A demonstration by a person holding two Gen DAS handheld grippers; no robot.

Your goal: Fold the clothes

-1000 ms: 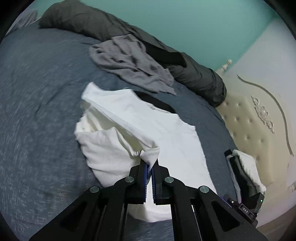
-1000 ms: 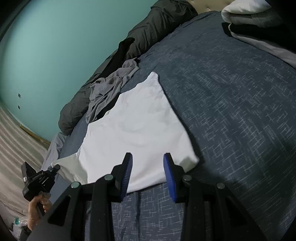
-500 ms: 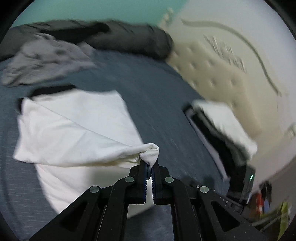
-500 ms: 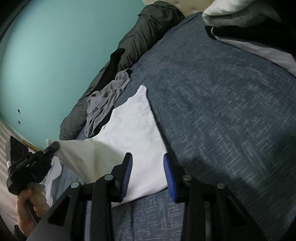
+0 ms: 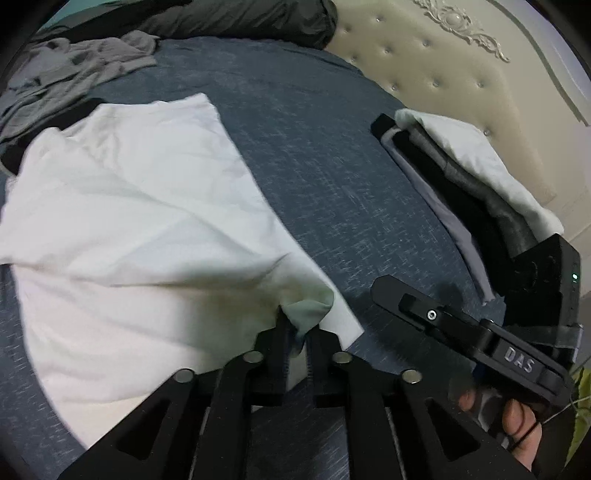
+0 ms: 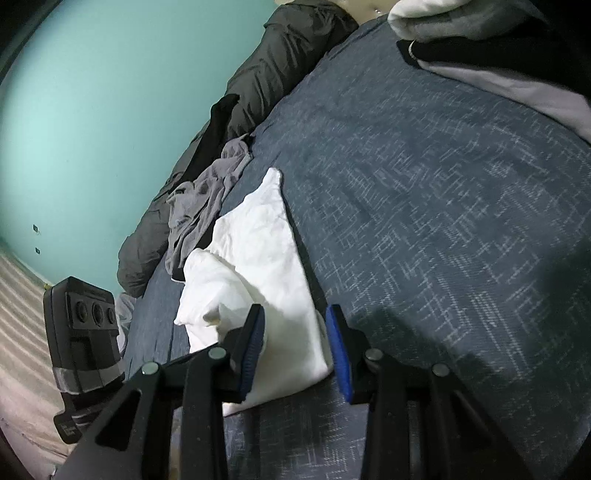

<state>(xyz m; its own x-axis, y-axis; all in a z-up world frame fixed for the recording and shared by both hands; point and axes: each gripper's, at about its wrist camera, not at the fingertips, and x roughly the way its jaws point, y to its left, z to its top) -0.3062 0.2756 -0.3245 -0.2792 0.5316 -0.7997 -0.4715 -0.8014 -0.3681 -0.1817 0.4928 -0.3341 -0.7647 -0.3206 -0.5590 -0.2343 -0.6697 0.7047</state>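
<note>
White garment (image 5: 129,206): lies on the blue-grey bedspread (image 5: 332,155), one side folded over onto the rest, so that a diagonal fold edge crosses it; a bunched corner of the folded layer stands up at the near edge

Left gripper (image 5: 297,332): jaws opening, the bunched white corner between them, the cloth slack there and not clearly pressed

Right gripper (image 6: 295,343): blue-padded jaws spread apart, above the near edge of the white garment, nothing pinched; the person's hand (image 5: 517,421) shows on its handle in the left wrist view

Grey garment (image 5: 74,66): crumpled, on the bedspread beyond the white one, with a strip of black cloth (image 5: 74,114) between the two

Dark duvet (image 5: 240,18): rolled along the far side of the bed, against the teal wall (image 6: 110,92)

Stack of folded clothes (image 5: 461,173): white on top, grey, black and pale layers below, near the cream tufted headboard (image 5: 461,66), well apart from the white garment
</note>
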